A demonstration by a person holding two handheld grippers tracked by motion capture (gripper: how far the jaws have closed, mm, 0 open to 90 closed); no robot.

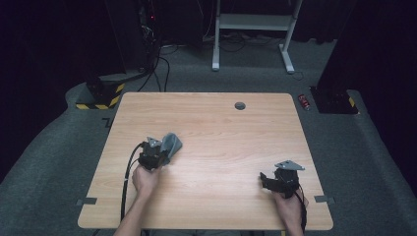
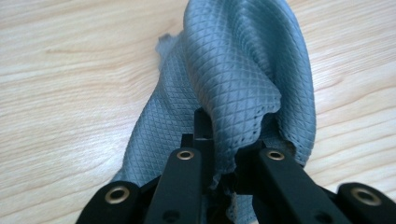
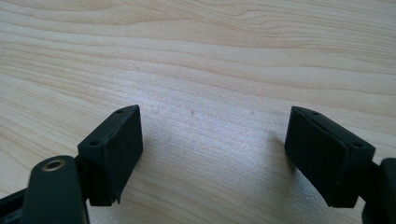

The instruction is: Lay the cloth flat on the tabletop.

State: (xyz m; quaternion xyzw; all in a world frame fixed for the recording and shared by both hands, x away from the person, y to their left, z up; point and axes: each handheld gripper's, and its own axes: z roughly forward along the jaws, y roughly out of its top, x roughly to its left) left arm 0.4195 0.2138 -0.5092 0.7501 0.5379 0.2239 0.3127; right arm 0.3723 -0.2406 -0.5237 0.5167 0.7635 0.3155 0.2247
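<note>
The left claw (image 1: 164,153) sits on the left half of the wooden surface (image 1: 221,137), pinching a grey cloth (image 1: 171,143) between its jaws. In the left gripper view the cloth (image 2: 233,84) has a fine diamond weave and rises in bunched folds above the jaws, its lower edge trailing onto the wood; how much of it is lifted off the wood is hard to judge. The right claw (image 1: 268,181) rests near the front right corner of the surface, well apart from the cloth. In the right gripper view the right claw (image 3: 212,154) is spread wide, with bare wood between its pads (image 3: 116,149).
</note>
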